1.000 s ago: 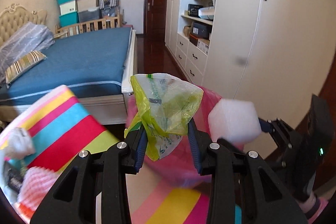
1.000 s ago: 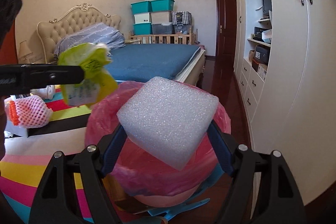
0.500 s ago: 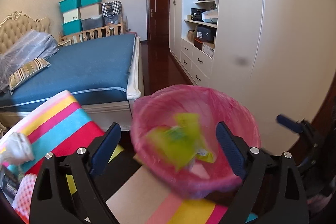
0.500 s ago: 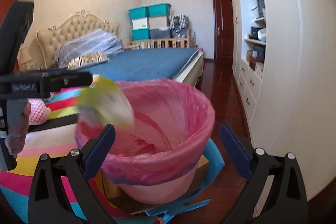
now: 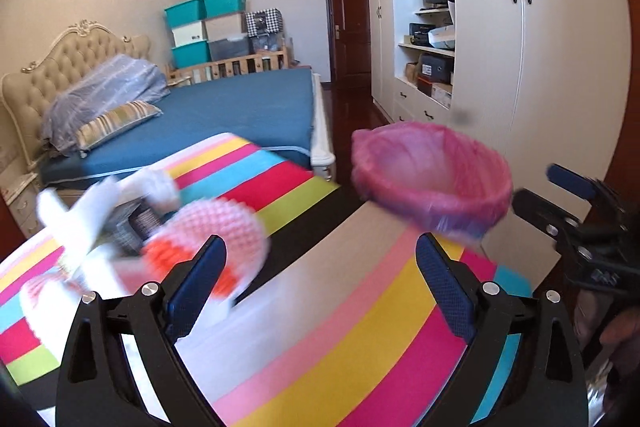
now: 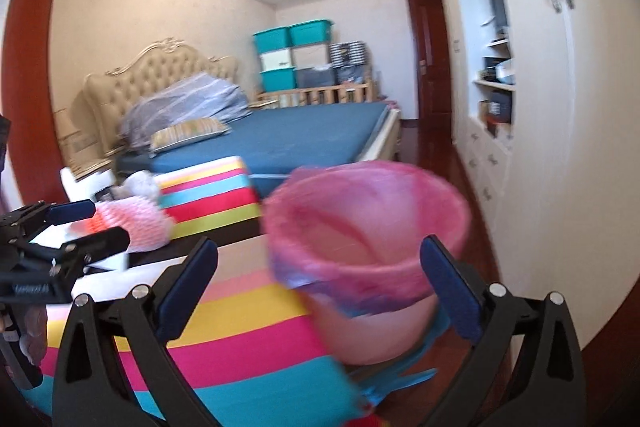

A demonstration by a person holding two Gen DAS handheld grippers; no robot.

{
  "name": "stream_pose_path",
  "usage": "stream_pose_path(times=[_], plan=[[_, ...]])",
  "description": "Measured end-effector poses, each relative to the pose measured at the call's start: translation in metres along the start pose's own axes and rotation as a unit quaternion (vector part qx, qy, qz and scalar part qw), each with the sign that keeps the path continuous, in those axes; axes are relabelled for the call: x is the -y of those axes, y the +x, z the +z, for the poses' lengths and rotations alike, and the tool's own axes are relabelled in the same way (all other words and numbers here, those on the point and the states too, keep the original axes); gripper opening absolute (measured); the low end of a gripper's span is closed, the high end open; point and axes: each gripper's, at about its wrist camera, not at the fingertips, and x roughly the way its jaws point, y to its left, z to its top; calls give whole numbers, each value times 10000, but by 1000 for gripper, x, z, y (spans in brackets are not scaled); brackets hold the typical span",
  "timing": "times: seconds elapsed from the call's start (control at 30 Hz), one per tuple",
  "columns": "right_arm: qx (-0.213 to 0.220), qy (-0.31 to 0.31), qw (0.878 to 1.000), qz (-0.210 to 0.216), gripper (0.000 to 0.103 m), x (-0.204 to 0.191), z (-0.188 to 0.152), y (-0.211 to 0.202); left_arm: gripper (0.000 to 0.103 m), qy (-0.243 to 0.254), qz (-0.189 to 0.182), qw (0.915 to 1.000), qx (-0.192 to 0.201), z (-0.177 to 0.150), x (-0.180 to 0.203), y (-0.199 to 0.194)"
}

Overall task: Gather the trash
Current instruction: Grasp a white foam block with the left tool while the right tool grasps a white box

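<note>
A bin with a pink liner [image 5: 432, 175] stands past the edge of the striped cloth; it also shows in the right wrist view [image 6: 368, 231]. My left gripper [image 5: 320, 283] is open and empty above the cloth, left of the bin. My right gripper [image 6: 320, 283] is open and empty, just in front of the bin. A pink and orange foam net [image 5: 216, 247] lies on the cloth near my left gripper's left finger, among white crumpled trash [image 5: 80, 227]. The foam net also shows in the right wrist view [image 6: 132, 223]. Both views are blurred.
The striped cloth [image 5: 360, 339] covers the surface under both grippers. A blue bed [image 5: 240, 111] stands behind it. White wardrobes [image 5: 540, 67] run along the right wall beside the bin. A dark wooden floor [image 6: 440, 147] leads to the door.
Both grippers opened: the yellow-green bag and the white foam block dropped into the bin. Both grippers then swung left, away from the bin, toward the trash on the cloth.
</note>
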Motion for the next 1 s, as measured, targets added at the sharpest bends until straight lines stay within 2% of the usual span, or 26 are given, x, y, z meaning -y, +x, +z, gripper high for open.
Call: stream_pose_path(times=[0.2, 0.33, 0.5, 0.6, 0.67, 0.83, 0.93, 1.0], plan=[[-271, -240, 9983, 454, 98, -60, -6, 11, 89, -632, 297, 9975, -35, -44, -59, -50], [-473, -349, 9956, 732, 98, -97, -13, 19, 89, -967, 868, 9915, -80, -73, -102, -79], [-657, -317, 9925, 982, 98, -133, -12, 32, 89, -1284, 1298, 9832, -79, -95, -137, -97], [-691, -368, 9916, 1034, 98, -150, -11, 37, 89, -1425, 1431, 9794, -85, -108, -151, -101], [-732, -422, 9906, 1079, 98, -159, -9, 41, 90, -1548, 1384, 9782, -36, -110, -158, -106], [-852, -564, 9861, 1313, 92, -182, -7, 46, 89, -1629, 1483, 9754, -41, -109, -161, -106], [-966, -872, 9819, 1375, 83, -200, -11, 51, 89, -1621, 1664, 9727, 10, -107, -159, -108], [-1021, -1090, 9784, 1429, 80, -212, -13, 54, 89, -1431, 1867, 9719, -71, -106, -158, -110]])
